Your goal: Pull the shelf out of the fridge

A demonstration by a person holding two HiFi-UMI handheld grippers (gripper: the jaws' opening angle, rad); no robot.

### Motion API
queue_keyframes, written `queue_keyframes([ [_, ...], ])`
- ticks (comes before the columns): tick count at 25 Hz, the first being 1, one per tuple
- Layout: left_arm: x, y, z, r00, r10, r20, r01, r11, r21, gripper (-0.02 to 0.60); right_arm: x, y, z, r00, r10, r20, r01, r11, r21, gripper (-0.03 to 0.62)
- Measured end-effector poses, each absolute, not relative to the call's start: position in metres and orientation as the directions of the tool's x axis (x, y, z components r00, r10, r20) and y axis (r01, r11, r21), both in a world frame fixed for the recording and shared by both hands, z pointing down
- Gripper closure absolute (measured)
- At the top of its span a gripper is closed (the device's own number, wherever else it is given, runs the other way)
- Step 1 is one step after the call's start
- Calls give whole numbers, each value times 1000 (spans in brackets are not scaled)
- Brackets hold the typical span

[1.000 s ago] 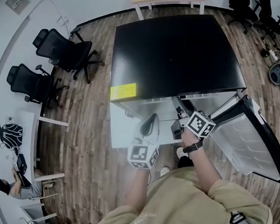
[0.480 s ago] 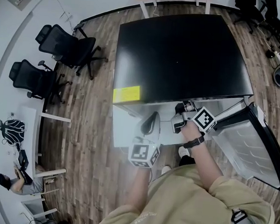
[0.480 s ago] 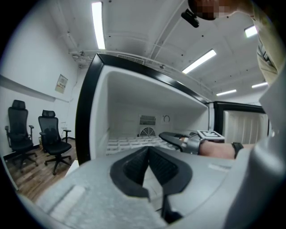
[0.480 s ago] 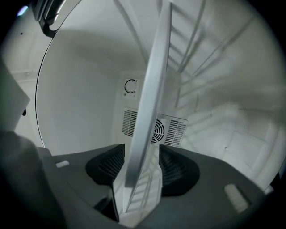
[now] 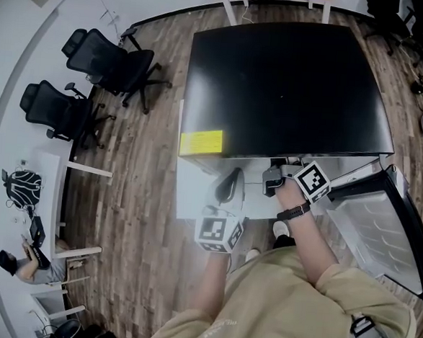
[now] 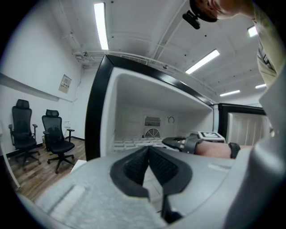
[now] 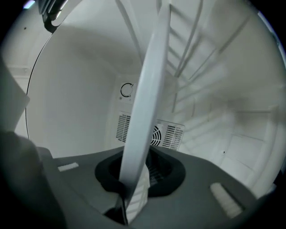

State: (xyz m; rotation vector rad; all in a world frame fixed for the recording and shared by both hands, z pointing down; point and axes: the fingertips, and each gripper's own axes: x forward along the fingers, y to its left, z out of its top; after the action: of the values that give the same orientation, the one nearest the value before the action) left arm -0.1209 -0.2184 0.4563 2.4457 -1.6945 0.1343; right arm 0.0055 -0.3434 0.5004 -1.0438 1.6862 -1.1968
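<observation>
Right tool [image 7: 134,185] closing on the shelf [image 7: 149,89] edge, left tool [image 6: 149,156] shut, empty; with a shallow bite we risk slipping off.

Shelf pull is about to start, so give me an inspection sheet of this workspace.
surface: wood floor under the fridge.
job's things: fridge with door open; white shelf inside, front edge between the right tongs.
clutter: nothing seen by the fridge.
grippers: right tongs closing on the shelf edge; left tongs shut, empty, outside the fridge.
cables: nothing seen.
surroundings: two office chairs, a desk with a bag, a seated person at left.
</observation>
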Motion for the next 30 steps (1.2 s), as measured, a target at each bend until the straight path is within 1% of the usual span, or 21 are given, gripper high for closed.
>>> queue_keyframes([
  [5,-127,-218,455,341,-926,165,-940,-333,76,580,10,-345,502,-261,-956,-138,-118,173,-978,561],
  [10,-127,-216,460,346,-922,173,-937,-331,111,580,10,-345,501,-247,-958,-147,-117,180,-977,563],
  [15,-113,-208,456,382,-910,159,-923,-367,119,580,12,-343,506,-204,-970,-131,10,131,-991,569],
  [18,-107,-202,453,401,-903,154,-915,-385,122,580,13,-343,508,-184,-975,-124,53,116,-992,569],
  [24,-105,-183,451,412,-900,142,-910,-398,117,580,15,-339,512,-176,-979,-106,81,93,-992,569],
  [30,-110,-170,445,411,-902,131,-910,-396,125,580,17,-337,510,-153,-982,-109,72,99,-992,569],
])
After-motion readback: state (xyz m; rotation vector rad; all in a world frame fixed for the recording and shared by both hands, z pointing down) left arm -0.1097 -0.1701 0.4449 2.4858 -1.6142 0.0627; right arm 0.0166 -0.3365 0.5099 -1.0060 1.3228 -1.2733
